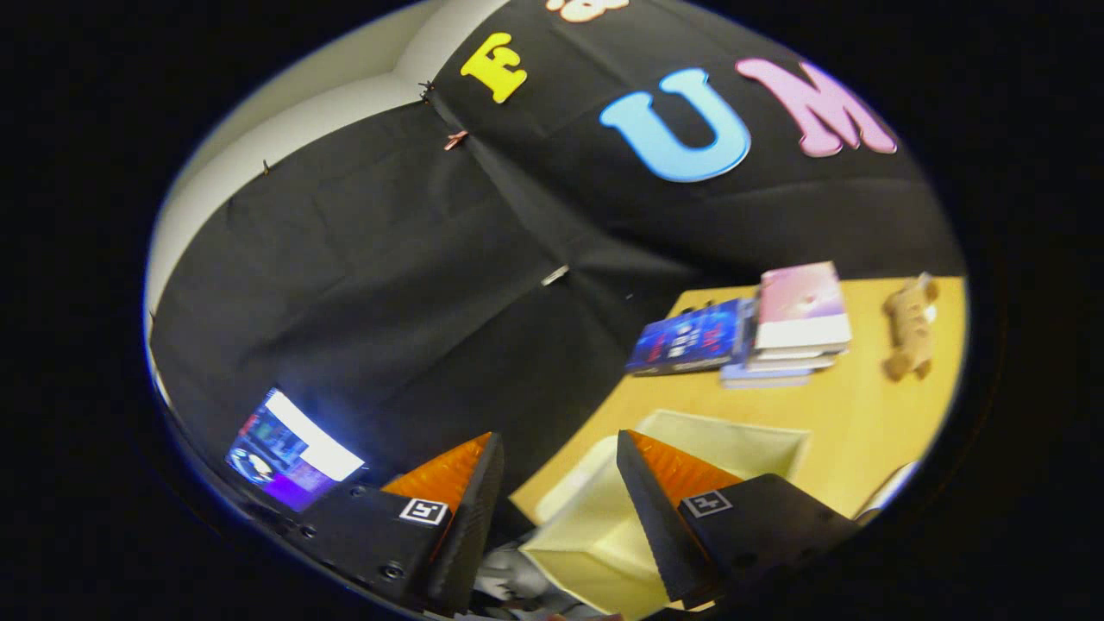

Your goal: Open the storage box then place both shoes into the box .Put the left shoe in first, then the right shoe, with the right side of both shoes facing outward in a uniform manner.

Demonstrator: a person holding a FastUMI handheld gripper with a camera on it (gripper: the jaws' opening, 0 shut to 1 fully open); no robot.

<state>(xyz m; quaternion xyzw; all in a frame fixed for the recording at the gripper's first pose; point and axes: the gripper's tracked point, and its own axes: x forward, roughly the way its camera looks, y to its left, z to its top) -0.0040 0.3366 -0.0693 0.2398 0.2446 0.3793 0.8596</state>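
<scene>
Two fingers of the gripper [556, 448] stand nearest, spread well apart with nothing caught between them. Down in the gap at their base lies something grey and white [509, 578], too blurred to tell whether it is a shoe. Just ahead, partly behind the right finger, sits the storage box [595, 535], pale cream, its top open and its hollow inside showing; its far rim rises beyond the fingertip. It rests on the wooden table [845, 431], close to the table's near corner. By the left finger, off the table, a lit screen [289, 453] glows against the dark.

Farther across the tabletop, well apart from the box, lies a stack of books [798, 332], pink cover on top, with a dark blue book [690, 338] leaning against its left side. Right of the stack, near the table's far edge, a small tan plush toy [910, 328] lies on its side. Beyond everything hangs the black cloth wall [414, 285], with a pale ceiling strip [285, 129] above it
</scene>
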